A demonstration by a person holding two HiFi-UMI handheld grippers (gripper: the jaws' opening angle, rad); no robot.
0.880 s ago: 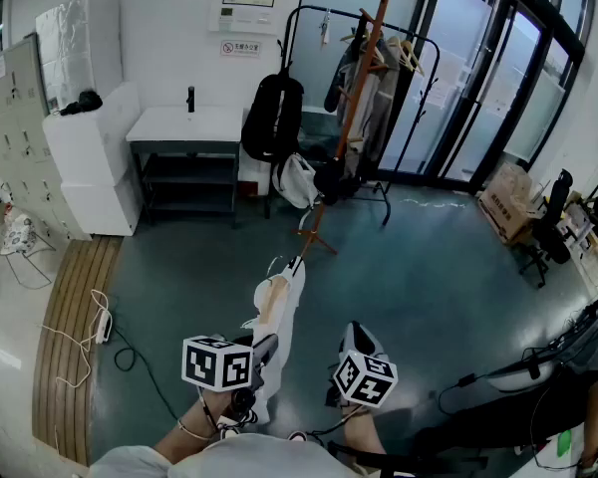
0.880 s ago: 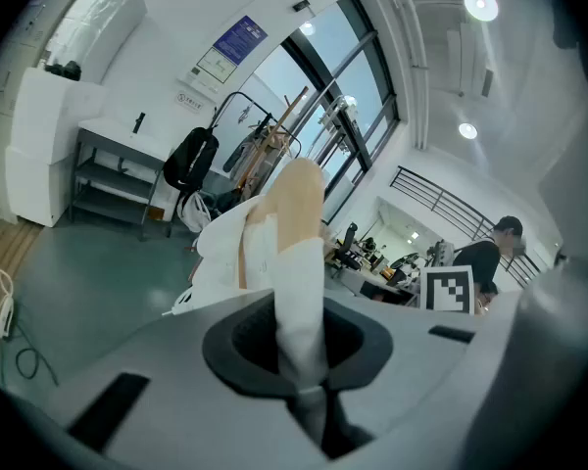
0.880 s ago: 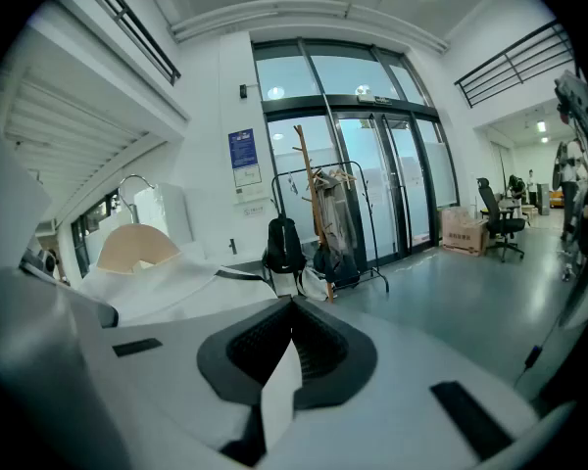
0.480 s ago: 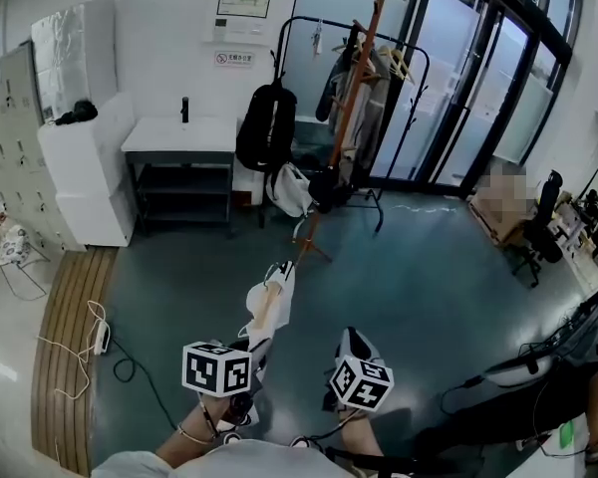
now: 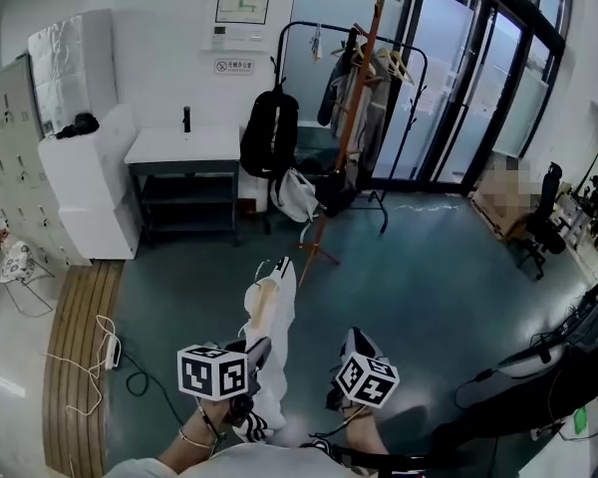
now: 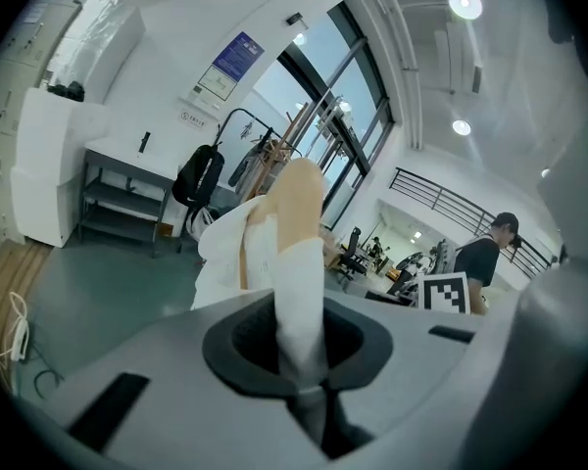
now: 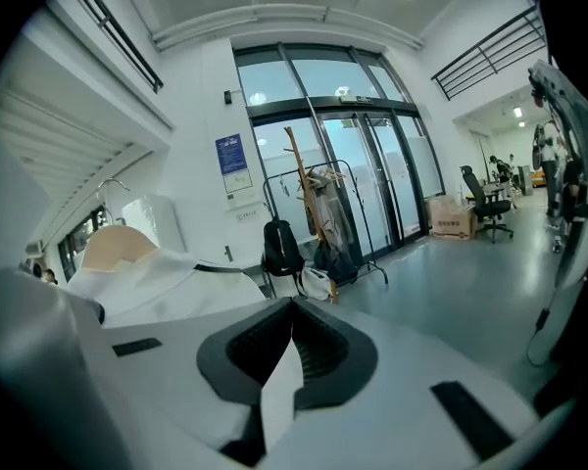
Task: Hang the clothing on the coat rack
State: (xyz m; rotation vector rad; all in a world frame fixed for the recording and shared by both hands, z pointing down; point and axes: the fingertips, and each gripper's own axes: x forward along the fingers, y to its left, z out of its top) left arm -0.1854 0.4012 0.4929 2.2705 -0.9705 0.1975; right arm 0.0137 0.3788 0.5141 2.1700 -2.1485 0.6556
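Note:
A white garment (image 5: 271, 319) on a wooden hanger (image 5: 262, 297) hangs in front of me, low in the head view. My left gripper (image 5: 260, 353) is shut on it; in the left gripper view the cloth-wrapped hanger arm (image 6: 296, 262) runs down into the closed left gripper (image 6: 302, 355). My right gripper (image 5: 345, 349) sits just right of the garment, and in its own view the right gripper (image 7: 278, 365) pinches a fold of white cloth (image 7: 274, 399). The wooden coat rack (image 5: 351, 118) stands several steps ahead, with dark clothes on it.
A black garment rail (image 5: 404, 58) stands behind the rack, in front of glass doors (image 5: 478, 78). A black backpack (image 5: 270, 132) and a white bag (image 5: 296, 195) hang by a white table (image 5: 184, 127). A cable and power strip (image 5: 110, 349) lie at the left.
Both grippers keep their hold on the garment. The head view has shifted a little, and the garment now hangs slightly lower and further left in it.

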